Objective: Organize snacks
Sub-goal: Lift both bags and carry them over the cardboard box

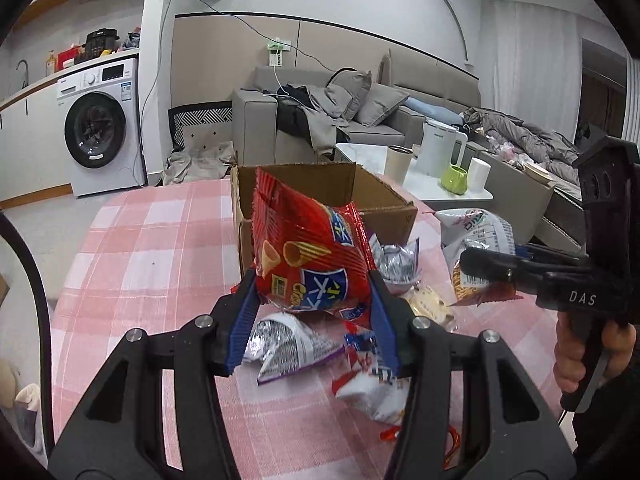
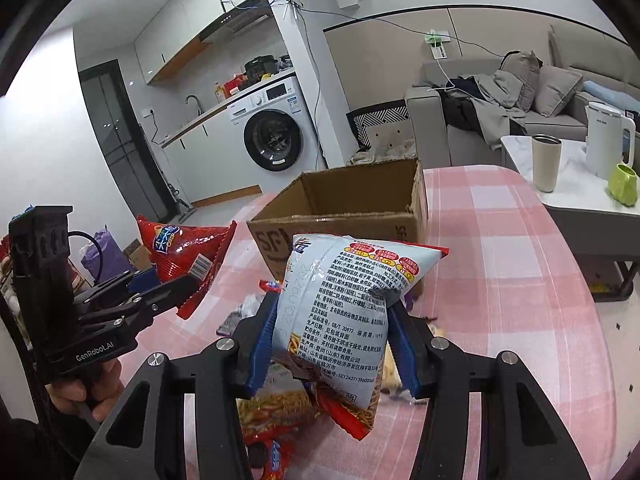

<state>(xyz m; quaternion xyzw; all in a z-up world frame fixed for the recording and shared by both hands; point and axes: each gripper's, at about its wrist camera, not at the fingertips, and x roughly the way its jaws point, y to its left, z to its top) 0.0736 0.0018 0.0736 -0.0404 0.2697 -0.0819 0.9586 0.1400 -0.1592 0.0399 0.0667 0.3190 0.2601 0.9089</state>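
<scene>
My left gripper is shut on a red snack bag and holds it above the table, just in front of the open cardboard box. My right gripper is shut on a white and pale-blue snack bag, lifted near the box. Each gripper shows in the other view: the right one with its white bag, the left one with the red bag. The box looks empty inside.
Several loose snack packs lie on the pink checked tablecloth: a silver and purple bag, a white and red bag, a noodle snack pack. A low white table with kettle, cups and green mug stands right.
</scene>
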